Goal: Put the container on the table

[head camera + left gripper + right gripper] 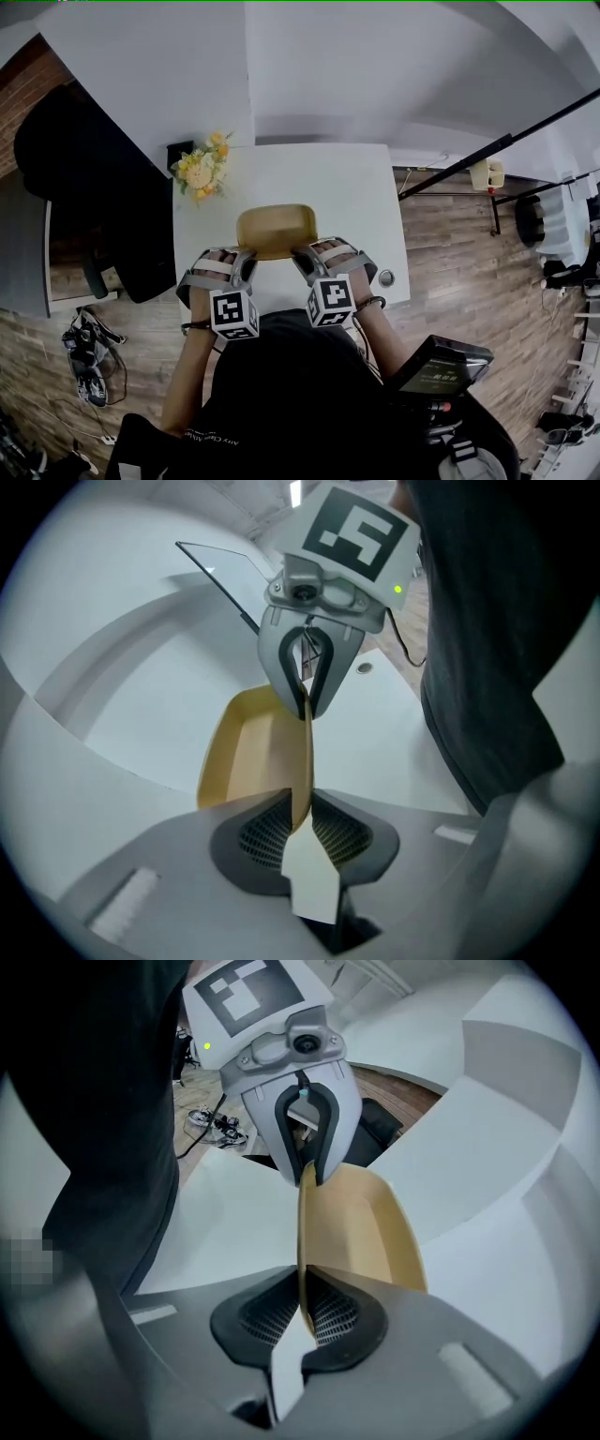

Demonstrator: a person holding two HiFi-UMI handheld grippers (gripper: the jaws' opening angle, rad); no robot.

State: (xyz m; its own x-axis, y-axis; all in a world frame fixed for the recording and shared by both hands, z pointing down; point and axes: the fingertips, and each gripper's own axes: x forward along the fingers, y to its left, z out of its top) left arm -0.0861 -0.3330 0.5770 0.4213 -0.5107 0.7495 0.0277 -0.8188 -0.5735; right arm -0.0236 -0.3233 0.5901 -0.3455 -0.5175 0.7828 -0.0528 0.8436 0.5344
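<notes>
I'm making out no words: the print on the dark shirt [225, 439] is too small to read, and the cubes [233, 314] are showing only black-and-white squares. The container [275, 230] is a shallow, plain tan tray with rounded corners, sitting low over the middle of the white table [328, 178]; I cannot tell whether it is touching. The left gripper [246, 267] is pinching its near rim toward the left, and the right gripper [302, 262] is pinching the same rim toward the right.

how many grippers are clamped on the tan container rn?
2. The left gripper grips the left end of the near rim of the tan container; the right gripper grips the right end. Neither is hidden.
</notes>
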